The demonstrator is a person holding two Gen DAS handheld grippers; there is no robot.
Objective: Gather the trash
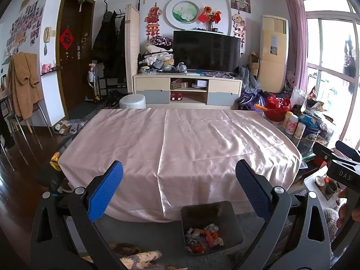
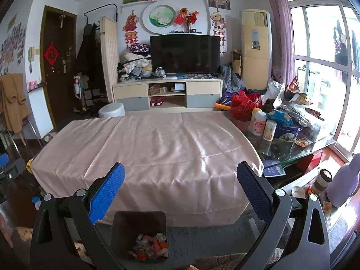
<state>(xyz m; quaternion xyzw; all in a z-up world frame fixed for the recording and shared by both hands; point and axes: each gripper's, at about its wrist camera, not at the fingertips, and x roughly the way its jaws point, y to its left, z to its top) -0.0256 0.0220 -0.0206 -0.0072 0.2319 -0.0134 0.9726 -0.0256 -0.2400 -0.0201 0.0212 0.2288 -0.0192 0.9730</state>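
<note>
A dark square bin (image 1: 211, 216) stands on the floor in front of the table, with crumpled orange, white and red trash (image 1: 205, 236) inside. It also shows in the right wrist view (image 2: 139, 225) with its trash (image 2: 150, 245). My left gripper (image 1: 180, 189) is open and empty, held above the near table edge and the bin. My right gripper (image 2: 180, 189) is open and empty, also above the near table edge. The table (image 1: 180, 139) is covered with a pink satin cloth (image 2: 144, 148). The right gripper's body (image 1: 337, 164) shows at the right of the left wrist view.
Bottles (image 2: 261, 123), a blue tin (image 2: 288, 131) and snack bags (image 2: 294, 99) crowd the glass table end on the right. A purple flask (image 2: 344, 184) and a jar (image 2: 322, 180) stand on a side stand. A TV cabinet (image 1: 187, 90) and a white stool (image 1: 132, 102) lie beyond.
</note>
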